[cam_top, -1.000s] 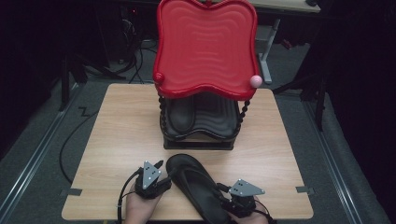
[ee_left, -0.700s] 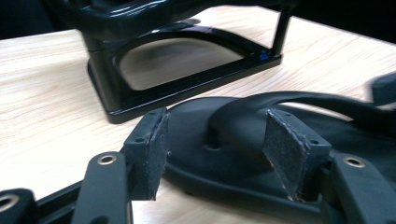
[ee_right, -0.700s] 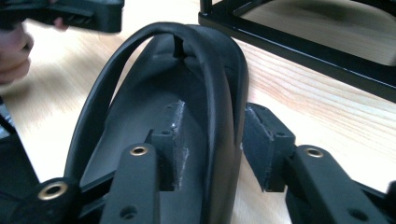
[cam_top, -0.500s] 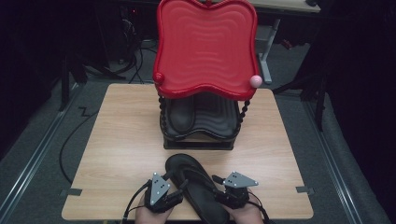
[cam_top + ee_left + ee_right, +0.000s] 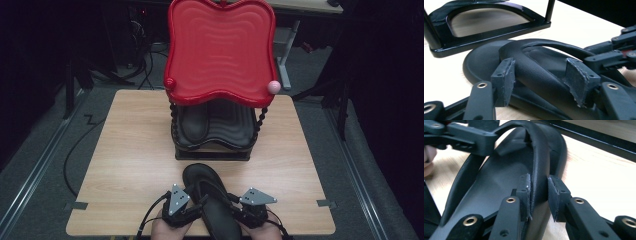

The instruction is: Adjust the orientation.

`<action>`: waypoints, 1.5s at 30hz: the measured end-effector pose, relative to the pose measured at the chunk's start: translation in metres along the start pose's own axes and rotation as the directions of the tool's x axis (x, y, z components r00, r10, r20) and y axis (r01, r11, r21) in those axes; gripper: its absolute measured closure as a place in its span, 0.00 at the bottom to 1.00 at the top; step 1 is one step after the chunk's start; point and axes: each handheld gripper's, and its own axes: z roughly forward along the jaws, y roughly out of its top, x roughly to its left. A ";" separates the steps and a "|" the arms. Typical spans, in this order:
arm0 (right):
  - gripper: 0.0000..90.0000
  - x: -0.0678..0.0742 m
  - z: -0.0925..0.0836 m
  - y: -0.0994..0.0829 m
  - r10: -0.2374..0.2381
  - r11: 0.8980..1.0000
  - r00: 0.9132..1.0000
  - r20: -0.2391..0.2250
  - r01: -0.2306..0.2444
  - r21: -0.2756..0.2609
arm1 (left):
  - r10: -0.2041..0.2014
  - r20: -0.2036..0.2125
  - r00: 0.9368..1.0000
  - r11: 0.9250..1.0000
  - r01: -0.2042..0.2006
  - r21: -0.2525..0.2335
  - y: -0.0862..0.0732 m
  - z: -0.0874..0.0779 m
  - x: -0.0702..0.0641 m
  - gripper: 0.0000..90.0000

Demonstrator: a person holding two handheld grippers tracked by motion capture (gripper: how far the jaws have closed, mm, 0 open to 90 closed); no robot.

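The right gripper point(image 5: 537, 192) clenches the sandal point(image 5: 210, 200) strap, while the left gripper point(image 5: 544, 77) straddles it, jaws released and just narrowed. The sandal lies on the table point(image 5: 125, 150), yet to join its mate on the rack point(image 5: 215, 150).

Both grippers are held low at the table's near edge: left gripper point(image 5: 196, 206) jaws spread, right gripper point(image 5: 235, 206) jaws narrowed.

Both grippers closed in on the sandal

Left gripper point(image 5: 196, 207) moved up against the black sandal point(image 5: 207, 195), jaws just narrowing around its strap; right gripper point(image 5: 235, 204) tightened on the other strap.
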 end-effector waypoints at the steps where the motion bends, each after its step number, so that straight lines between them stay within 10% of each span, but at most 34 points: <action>1: 0.79 0.000 -0.002 -0.001 0.003 1.000 1.000 0.000 -0.003 0.000 | 0.007 0.004 1.000 1.000 -0.007 0.001 0.001 0.002 0.000 0.49; 15: 0.51 -0.005 -0.012 -0.012 0.087 0.996 0.996 -0.034 -0.087 -0.002 | 0.025 0.052 0.998 0.999 -0.026 0.020 0.007 0.015 0.002 0.51; 28: 0.53 -0.008 -0.003 -0.009 0.113 0.994 0.993 -0.046 -0.112 0.019 | 0.016 0.073 0.997 0.999 -0.019 0.049 -0.010 0.004 -0.011 0.48; 45: 0.79 -0.002 -0.017 -0.010 0.084 0.996 0.996 0.039 -0.084 -0.004 | 0.074 0.077 0.994 0.997 -0.075 0.004 -0.001 0.006 -0.025 0.72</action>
